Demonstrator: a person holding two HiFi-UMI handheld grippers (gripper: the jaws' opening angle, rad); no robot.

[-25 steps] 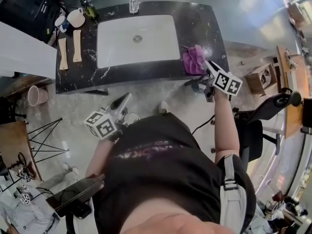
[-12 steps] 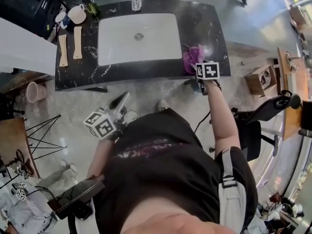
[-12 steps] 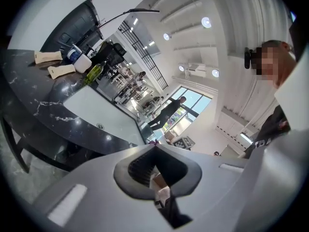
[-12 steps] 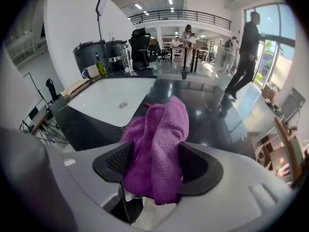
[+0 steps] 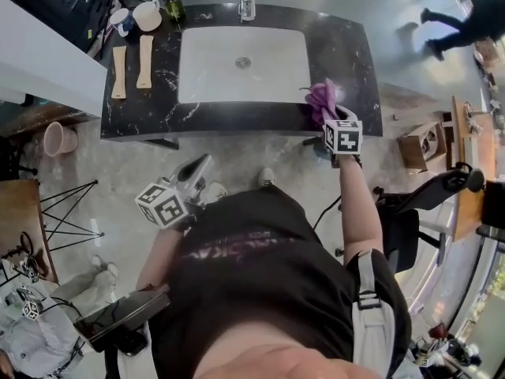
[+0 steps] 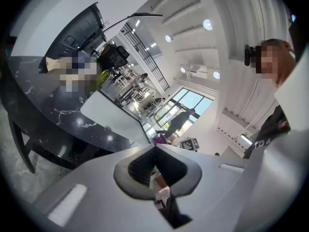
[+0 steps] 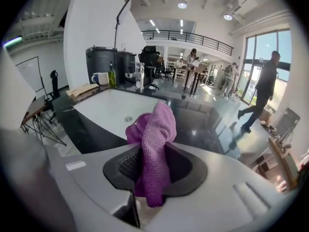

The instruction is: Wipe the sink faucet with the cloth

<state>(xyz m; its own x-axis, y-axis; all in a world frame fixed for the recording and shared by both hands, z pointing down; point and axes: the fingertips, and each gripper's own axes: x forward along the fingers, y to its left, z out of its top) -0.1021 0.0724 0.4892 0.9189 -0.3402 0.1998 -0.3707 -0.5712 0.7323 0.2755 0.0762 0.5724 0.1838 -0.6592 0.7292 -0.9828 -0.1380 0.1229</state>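
Right claw [image 7: 154, 170], jaws just closing, pinching purple cloth [image 7: 157, 124] (over dark counter [image 5: 351, 61]), left claw [image 6: 155, 170] pressed together

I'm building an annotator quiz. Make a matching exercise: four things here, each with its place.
1 purple cloth; 2 chrome faucet; 3 white ceramic mug; 4 two wooden slats.
A left of the white basin; B black marble counter's far left corner; C between the right gripper's jaws; D behind the basin.
Pairs: 1C, 2D, 3B, 4A.
Those jaws have just been closing on the cloth.
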